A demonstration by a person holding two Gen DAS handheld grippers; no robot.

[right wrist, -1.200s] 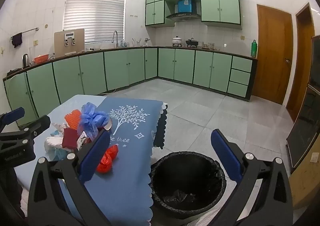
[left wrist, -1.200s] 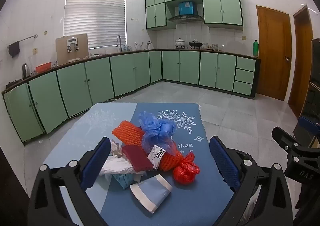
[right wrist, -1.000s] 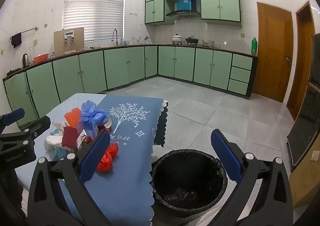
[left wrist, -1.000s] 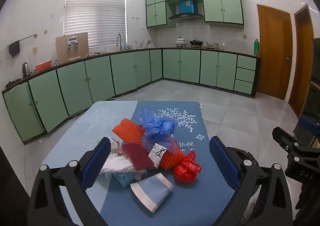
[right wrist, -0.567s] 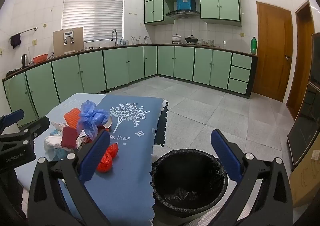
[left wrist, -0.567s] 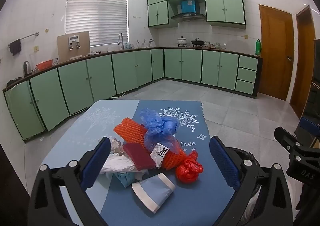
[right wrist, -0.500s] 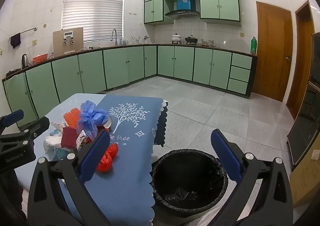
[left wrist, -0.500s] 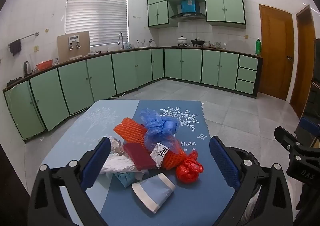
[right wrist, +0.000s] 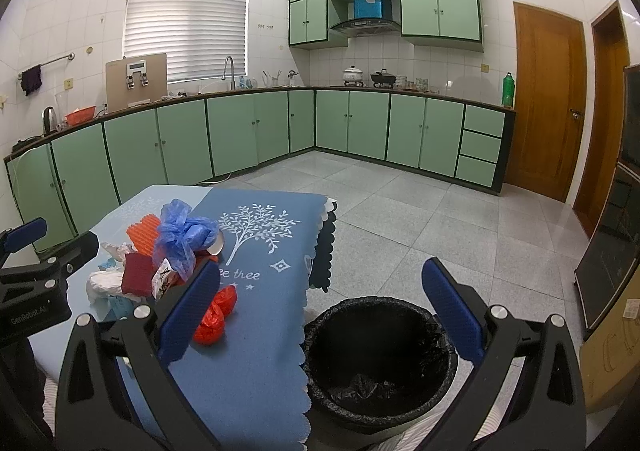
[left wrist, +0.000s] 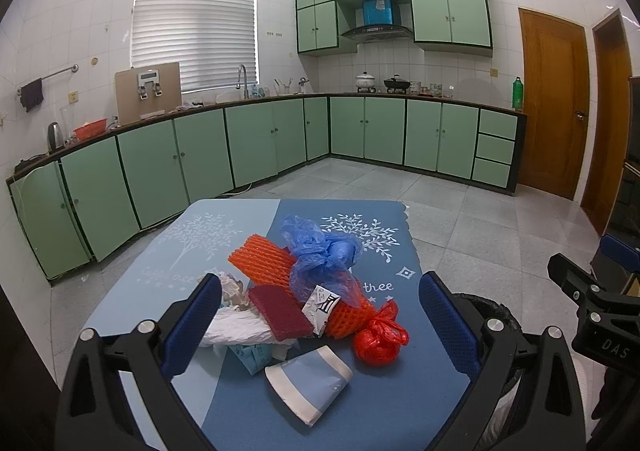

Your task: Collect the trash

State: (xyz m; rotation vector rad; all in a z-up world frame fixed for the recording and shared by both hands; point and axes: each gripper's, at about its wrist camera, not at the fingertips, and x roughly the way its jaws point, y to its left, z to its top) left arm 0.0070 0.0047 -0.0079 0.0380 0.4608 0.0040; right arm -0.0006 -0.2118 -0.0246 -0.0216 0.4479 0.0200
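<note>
Left wrist view: my left jaws (left wrist: 320,325) stand spread wide over the tabletop (left wrist: 168,251), pinching nothing. Between the two blue pads lies the trash pile. An orange net (left wrist: 260,261) runs slantwise through it, with a blue bag (left wrist: 320,251) crumpled on top. A dark red pad (left wrist: 280,313) leans against the net, a small printed wrapper (left wrist: 322,305) just beside it. A white bag (left wrist: 236,329) touches the red pad on its left. Nearest me is a folded blue packet (left wrist: 310,381), and a knotted red bag (left wrist: 380,337) sits at the net's right end.

From the right wrist, my right jaws (right wrist: 320,311) are also spread and empty, hanging over the tabletop's edge. The bin (right wrist: 380,361), lined in black, stands on the floor just beside the tabletop, with the right pad above its rim. The pile lies to the left of these jaws, well apart from the bin.
</note>
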